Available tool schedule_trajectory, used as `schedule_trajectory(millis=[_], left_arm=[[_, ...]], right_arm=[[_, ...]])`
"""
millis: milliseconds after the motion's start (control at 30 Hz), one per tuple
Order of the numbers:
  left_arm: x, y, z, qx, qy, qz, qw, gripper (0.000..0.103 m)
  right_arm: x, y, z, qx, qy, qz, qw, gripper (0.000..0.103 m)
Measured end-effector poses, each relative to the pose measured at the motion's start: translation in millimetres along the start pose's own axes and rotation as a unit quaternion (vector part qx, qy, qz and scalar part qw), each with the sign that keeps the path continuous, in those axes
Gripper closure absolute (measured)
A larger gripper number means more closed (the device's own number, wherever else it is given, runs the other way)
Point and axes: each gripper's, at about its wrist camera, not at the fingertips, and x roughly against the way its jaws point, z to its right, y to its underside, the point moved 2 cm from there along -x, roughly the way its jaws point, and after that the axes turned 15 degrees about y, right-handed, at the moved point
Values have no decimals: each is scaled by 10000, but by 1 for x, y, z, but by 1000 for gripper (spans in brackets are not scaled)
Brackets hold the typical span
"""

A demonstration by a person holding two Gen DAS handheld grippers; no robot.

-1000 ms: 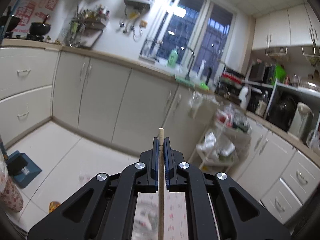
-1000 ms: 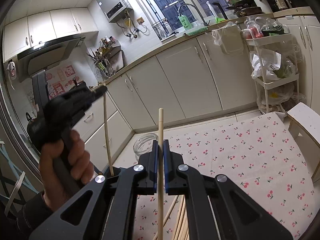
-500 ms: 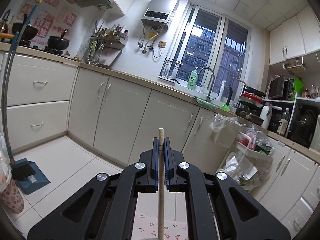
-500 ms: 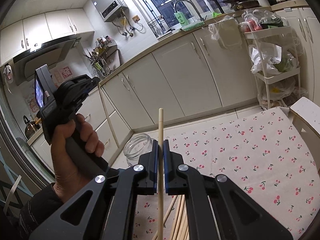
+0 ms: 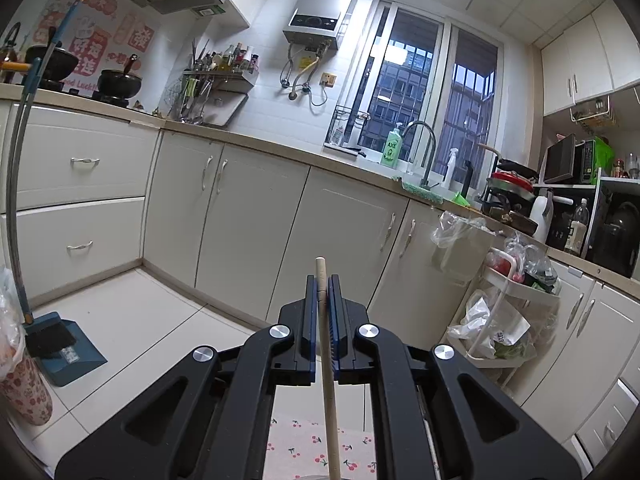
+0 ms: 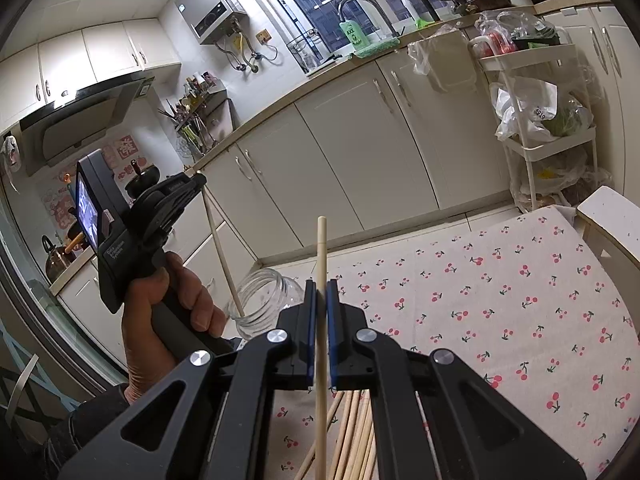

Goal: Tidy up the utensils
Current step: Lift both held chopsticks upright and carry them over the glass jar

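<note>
My left gripper [image 5: 322, 280] is shut on a pale wooden chopstick [image 5: 329, 380]. In the right wrist view that gripper [image 6: 196, 178] is held up at the left, and its chopstick [image 6: 222, 256] slants down with its lower end at the mouth of a clear glass jar [image 6: 266, 300]. My right gripper [image 6: 320, 286] is shut on another chopstick [image 6: 321, 320], held upright above the table. Several more chopsticks [image 6: 356, 432] lie in a bundle on the cherry-print tablecloth [image 6: 500, 320] under my right gripper.
A white chair edge [image 6: 612, 220] stands at the table's right side. A white trolley with bags [image 6: 540, 120] stands by the cabinets. A dustpan and broom [image 5: 60, 344] sit on the floor at the left. A kitchen counter with a sink [image 5: 420, 188] runs along the far wall.
The left gripper has tilted upward and come nearer the jar, bringing its chopstick's lower end to the jar's mouth. The right gripper has stayed nearly still with its chopstick.
</note>
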Motion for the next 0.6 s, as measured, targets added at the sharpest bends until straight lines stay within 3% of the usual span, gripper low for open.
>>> schedule_trajectory(millis=[600], left_arm=[[2,-4,-2,-40,-8,129,9999,98]], right_arm=[[-7,4,0,-49,-47,-142,9999,97]])
